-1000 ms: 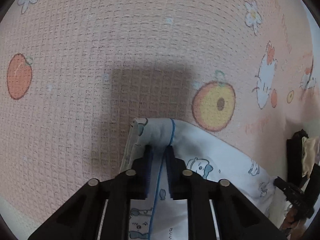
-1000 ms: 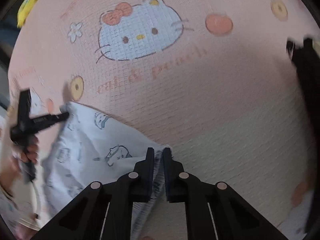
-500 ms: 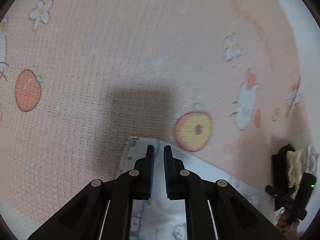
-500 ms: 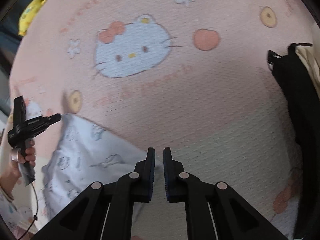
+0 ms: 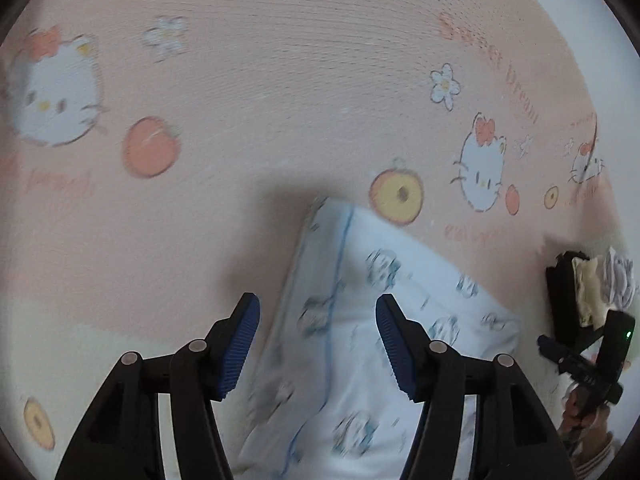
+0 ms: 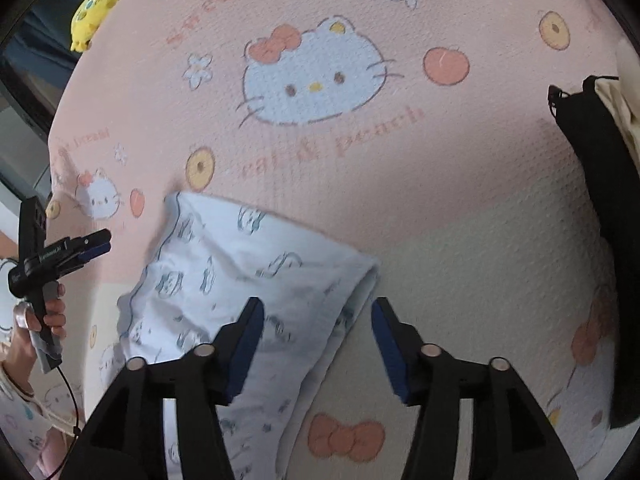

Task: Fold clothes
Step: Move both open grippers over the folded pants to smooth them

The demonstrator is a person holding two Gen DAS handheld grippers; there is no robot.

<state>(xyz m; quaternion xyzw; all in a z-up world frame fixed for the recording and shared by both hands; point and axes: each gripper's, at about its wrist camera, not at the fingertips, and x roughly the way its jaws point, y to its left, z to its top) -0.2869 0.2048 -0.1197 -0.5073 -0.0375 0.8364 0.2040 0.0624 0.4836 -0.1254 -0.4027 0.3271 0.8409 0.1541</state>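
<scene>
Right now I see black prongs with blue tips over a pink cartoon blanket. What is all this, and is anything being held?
No robot here: a person holds a hand-held gripper in each hand, with a camera looking along its two fingers. One picture is from the left gripper, one from the right gripper. On the pink blanket lies a white printed garment, partly folded. Both pairs of fingers are opening and grip nothing; the garment lies loose beneath them. Dark clothes wait at the right.

Garment [image 5: 360,340] print blurred (left view); dark pile [image 6: 600,184] cut off.
</scene>
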